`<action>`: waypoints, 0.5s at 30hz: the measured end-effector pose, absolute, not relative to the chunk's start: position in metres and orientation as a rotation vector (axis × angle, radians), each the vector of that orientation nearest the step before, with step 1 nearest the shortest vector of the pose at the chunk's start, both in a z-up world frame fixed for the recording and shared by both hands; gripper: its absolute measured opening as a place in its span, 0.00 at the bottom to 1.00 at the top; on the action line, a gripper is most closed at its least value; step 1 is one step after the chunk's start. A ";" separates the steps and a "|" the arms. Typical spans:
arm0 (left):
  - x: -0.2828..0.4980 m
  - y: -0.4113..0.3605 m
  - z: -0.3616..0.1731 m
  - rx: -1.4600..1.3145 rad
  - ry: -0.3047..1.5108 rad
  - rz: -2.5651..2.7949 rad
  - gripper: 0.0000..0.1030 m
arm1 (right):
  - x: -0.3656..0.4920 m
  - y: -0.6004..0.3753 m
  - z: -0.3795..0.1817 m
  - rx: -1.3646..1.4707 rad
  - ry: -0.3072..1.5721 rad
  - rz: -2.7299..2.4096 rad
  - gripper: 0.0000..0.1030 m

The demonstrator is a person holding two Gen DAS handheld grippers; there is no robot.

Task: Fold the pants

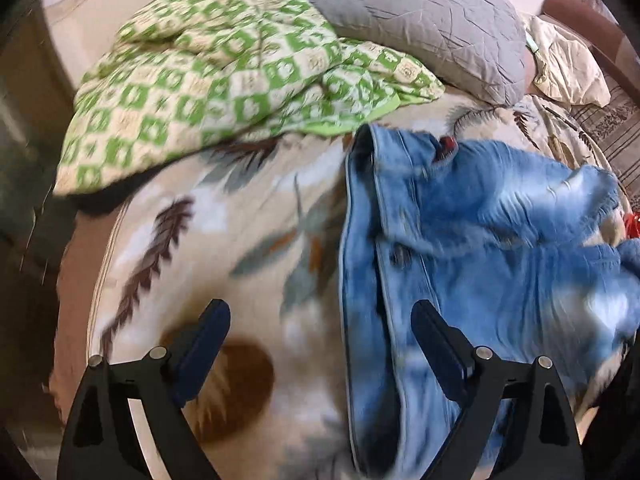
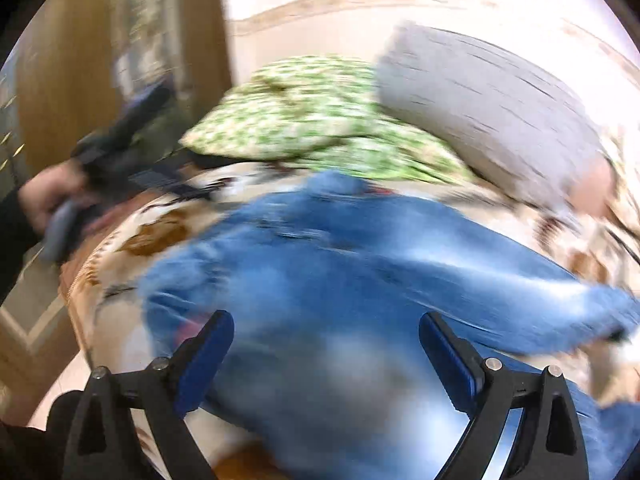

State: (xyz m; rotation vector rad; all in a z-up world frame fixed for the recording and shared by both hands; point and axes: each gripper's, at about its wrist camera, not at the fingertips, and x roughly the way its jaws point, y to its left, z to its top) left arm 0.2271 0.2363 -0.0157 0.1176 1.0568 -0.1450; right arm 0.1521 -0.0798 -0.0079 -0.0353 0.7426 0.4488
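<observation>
Lying rumpled on the feather-print bedspread (image 1: 224, 240), the light-blue washed denim pants (image 1: 460, 240) run lengthwise away from the left gripper (image 1: 320, 332), with one long seamed edge stretching from just beside its right-hand finger up toward the green-and-cream checked quilt (image 1: 208, 92). That edge sits between the two fingers, nearer the right-hand one, so the left gripper looks well placed to take it. Its fingers stand wide apart, holding nothing; whether the right-hand finger brushes the denim I cannot tell.

From the right wrist view, which is heavily blurred, the pants fill the ground straight ahead of the right gripper (image 2: 326, 336), spreading crosswise with one leg trailing off to the right. Those fingers are also spread wide, with denim beneath and between them but nothing pinched. The left gripper shows at the far left edge there, off beside the cloth. A grey quilted pillow (image 1: 420, 12) rests beyond the quilt.

Folding appears not yet begun; the garment probably needs flattening first.
</observation>
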 end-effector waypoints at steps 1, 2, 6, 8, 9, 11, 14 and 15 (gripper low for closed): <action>0.216 0.238 -0.017 0.103 1.068 -0.137 0.89 | 0.154 -0.108 -0.007 -0.013 0.752 0.412 0.93; 0.207 0.238 -0.019 0.087 1.075 -0.131 0.89 | 0.155 -0.127 -0.006 0.000 0.764 0.390 0.93; 0.173 0.237 -0.026 -0.025 1.097 -0.115 0.89 | 0.156 -0.207 -0.001 0.053 0.798 0.306 0.93; 0.159 0.234 -0.033 -0.073 1.107 -0.108 0.89 | 0.154 -0.243 0.001 0.103 0.815 0.275 0.93; 0.152 0.232 -0.036 -0.095 1.109 -0.107 0.89 | 0.154 -0.256 0.001 0.125 0.823 0.261 0.93; 0.142 0.230 -0.044 -0.140 1.116 -0.100 0.89 | 0.157 -0.294 -0.004 0.206 0.857 0.221 0.93; 0.137 0.231 -0.060 -0.222 1.152 -0.101 0.89 | 0.168 -0.345 -0.015 0.366 0.903 0.180 0.93; 0.137 0.230 -0.065 -0.247 1.168 -0.092 0.89 | 0.173 -0.359 -0.019 0.416 0.913 0.176 0.93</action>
